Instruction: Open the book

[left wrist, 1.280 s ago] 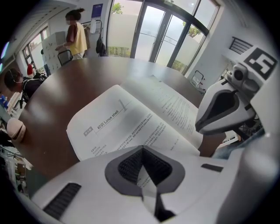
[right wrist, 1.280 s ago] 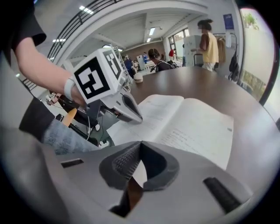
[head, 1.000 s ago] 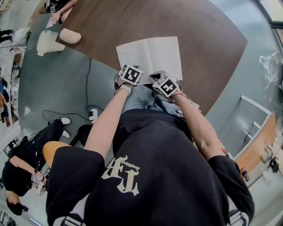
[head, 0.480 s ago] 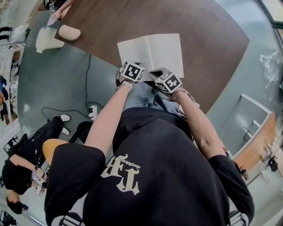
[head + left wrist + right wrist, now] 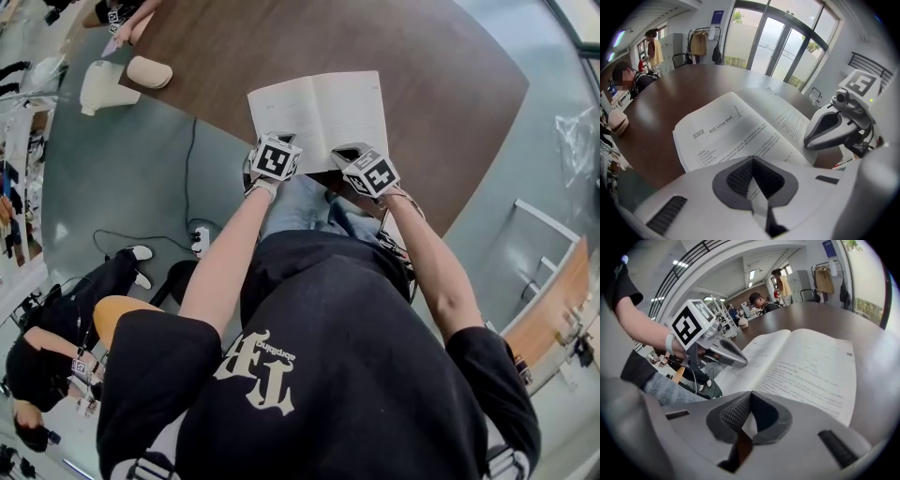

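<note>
Open book lies at twelve o'clock from my left gripper and right gripper, both closed, empty, equally near.

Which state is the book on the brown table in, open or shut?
Open: the book lies spread on the table, two printed pages facing up beside a centre fold.

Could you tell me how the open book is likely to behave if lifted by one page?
The book would probably flop: its pages look thin and arch near the spine. Lying flat on the smooth table, it should slide readily.
</note>
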`<state>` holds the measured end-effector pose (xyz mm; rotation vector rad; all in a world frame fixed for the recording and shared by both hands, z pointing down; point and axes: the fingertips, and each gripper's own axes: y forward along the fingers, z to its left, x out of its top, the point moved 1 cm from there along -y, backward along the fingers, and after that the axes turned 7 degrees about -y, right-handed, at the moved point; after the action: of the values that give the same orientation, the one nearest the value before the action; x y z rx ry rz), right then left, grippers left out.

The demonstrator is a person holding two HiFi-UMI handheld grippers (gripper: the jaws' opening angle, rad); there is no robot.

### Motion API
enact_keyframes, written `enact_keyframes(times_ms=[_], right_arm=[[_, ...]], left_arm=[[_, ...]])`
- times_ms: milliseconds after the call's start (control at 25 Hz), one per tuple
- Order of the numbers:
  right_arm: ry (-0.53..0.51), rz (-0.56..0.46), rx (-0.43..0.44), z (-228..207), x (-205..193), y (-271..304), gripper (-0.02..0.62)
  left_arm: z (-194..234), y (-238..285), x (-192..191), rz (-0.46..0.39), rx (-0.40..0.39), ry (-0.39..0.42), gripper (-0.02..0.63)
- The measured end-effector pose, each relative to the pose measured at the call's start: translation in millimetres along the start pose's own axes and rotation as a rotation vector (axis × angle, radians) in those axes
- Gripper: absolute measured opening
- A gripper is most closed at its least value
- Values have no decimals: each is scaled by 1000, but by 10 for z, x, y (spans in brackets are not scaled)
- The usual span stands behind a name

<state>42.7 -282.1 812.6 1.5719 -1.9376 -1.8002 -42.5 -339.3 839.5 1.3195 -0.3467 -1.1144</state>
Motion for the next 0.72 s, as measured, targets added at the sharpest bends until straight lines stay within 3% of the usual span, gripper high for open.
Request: enact_keyframes(times_ms=[440, 720], right_arm=[[72, -10, -63, -406, -253, -214, -12], [166, -46, -145, -736, -394, -443, -12]], left_arm=[[-100, -162, 79, -51, 11, 1, 6], [-104, -231, 42, -54, 24, 2, 6]])
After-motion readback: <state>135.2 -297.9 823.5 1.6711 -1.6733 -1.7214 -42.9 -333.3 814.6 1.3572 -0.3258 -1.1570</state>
